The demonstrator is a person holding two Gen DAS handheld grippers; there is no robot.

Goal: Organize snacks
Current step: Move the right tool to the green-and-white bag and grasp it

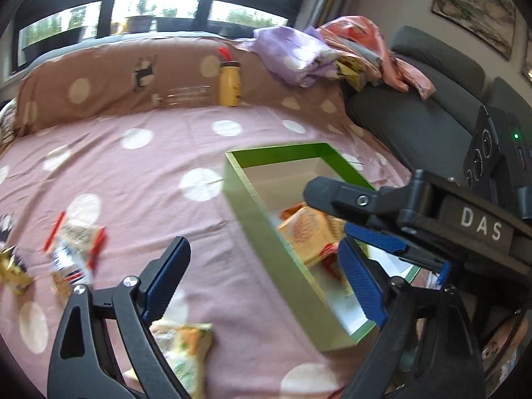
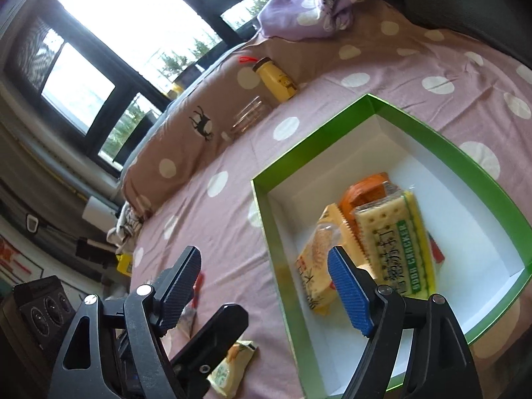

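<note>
Green box (image 1: 266,232) open-topped on pink dotted bedsheet (image 1: 133,173), long axis running from near edge away toward the brown dotted pillow (image 1: 109,86) in both views. Left wrist view only: loose snacks outside the box, namely a red-edged packet (image 1: 78,236) and a gold-wrapped piece (image 1: 11,269) at far left, well apart from the box; also a framed picture (image 1: 475,6) on the wall. Pale green-orange packet (image 1: 186,349) on the sheet just beside the box's near corner, seen in both views. Right wrist view only: box interior clear, white floor (image 2: 465,219), holding a soda cracker pack (image 2: 392,239) with its long axis roughly parallel to the box's long side, printed end toward the camera; a yellow packet (image 2: 319,259) touching it on the left, same heading; an orange packet (image 2: 365,189) partly under both at the far end. Left gripper (image 1: 262,282) spread wide, nothing between the pads, right pad over the box's rim. Right gripper (image 2: 266,289) also standing apart and empty, blue pad (image 2: 349,292) over the box interior, other finger over the sheet. Yellow bottle (image 1: 229,83) against the pillow, in both views.
</note>
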